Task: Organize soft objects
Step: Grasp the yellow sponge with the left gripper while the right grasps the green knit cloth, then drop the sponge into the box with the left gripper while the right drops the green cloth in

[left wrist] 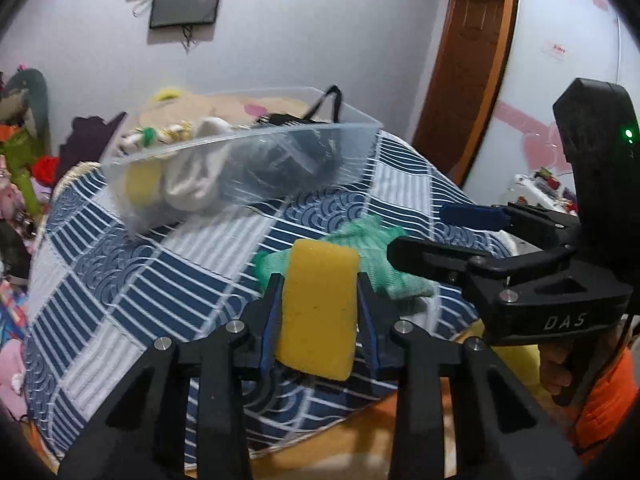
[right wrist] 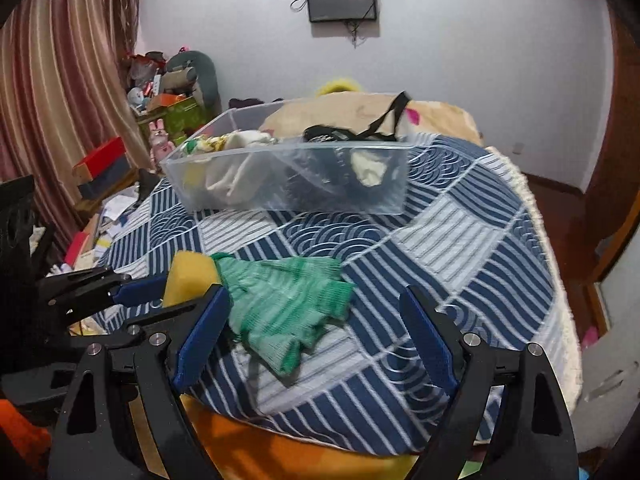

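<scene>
My left gripper (left wrist: 318, 284) is shut on a yellow sponge (left wrist: 318, 308) and holds it upright above the blue patterned bedspread (left wrist: 132, 280). The sponge also shows at the left of the right wrist view (right wrist: 188, 280). A green knit glove (right wrist: 280, 308) lies on the bedspread (right wrist: 480, 248) just beyond the sponge (left wrist: 380, 256). My right gripper (right wrist: 316, 300) is open and empty, its jaws spread on either side of the glove. It shows from the side in the left wrist view (left wrist: 416, 236). A clear plastic bin (right wrist: 288, 176) further back holds white cloth, another yellow sponge and black straps (left wrist: 240, 168).
A beige blanket (right wrist: 360, 112) lies behind the bin. Boxes, toys and papers crowd the floor at the left (right wrist: 120, 184). Striped curtains (right wrist: 60, 100) hang at the far left. A wooden door frame (left wrist: 468, 80) stands at the right.
</scene>
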`<act>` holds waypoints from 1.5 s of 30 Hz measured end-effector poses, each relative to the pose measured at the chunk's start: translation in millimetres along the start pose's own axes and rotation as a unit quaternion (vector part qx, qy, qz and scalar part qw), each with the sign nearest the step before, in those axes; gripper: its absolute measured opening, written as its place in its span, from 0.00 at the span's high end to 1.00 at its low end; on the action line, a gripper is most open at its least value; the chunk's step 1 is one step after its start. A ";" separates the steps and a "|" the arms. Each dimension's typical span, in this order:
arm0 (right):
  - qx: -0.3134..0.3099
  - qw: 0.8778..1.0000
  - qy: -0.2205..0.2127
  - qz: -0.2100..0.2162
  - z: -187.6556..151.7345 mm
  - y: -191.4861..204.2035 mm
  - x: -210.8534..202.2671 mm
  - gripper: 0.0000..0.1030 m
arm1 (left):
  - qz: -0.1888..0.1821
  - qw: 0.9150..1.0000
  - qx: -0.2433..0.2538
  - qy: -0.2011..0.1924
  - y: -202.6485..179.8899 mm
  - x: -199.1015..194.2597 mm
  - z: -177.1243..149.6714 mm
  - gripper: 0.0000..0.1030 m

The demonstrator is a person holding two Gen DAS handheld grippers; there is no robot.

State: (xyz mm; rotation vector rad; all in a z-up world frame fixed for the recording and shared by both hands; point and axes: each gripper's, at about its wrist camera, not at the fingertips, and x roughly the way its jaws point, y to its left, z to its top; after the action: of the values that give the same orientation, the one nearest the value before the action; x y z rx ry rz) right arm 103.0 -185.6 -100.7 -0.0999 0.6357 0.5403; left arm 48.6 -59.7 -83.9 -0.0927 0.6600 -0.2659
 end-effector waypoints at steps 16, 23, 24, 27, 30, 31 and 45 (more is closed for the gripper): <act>-0.017 0.999 0.040 0.033 -6.8 18.6 37.6 0.68 | 0.048 0.996 -0.066 -0.021 56.2 -10.2 5.7 0.67; -0.002 1.000 0.002 0.021 4.4 9.2 18.1 0.77 | 0.056 0.996 -0.056 -0.049 59.1 -20.7 23.0 0.67; 0.000 1.000 -0.007 0.017 8.9 7.8 13.7 0.77 | 0.058 0.995 -0.055 -0.054 59.8 -22.2 27.0 0.67; 0.006 0.999 -0.034 0.002 20.9 2.2 1.9 0.77 | 0.053 0.995 -0.056 -0.068 61.3 -25.4 39.2 0.67; 0.018 0.998 -0.058 -0.007 33.6 -6.3 -6.9 0.77 | 0.047 0.994 -0.058 -0.083 63.6 -27.8 52.5 0.67; 0.023 0.997 -0.066 -0.009 38.8 -9.4 -9.6 0.77 | 0.051 0.993 -0.054 -0.089 63.8 -28.6 57.1 0.67; 0.033 0.991 -0.124 -0.047 91.1 -5.5 -5.1 0.77 | 0.056 0.989 -0.033 -0.133 69.5 -11.7 101.8 0.67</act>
State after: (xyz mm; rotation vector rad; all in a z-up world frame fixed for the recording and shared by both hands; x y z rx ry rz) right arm 151.4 -169.8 -24.7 0.0001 0.4032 0.4325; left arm 117.4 10.5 -8.5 -0.1520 0.4068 -0.1195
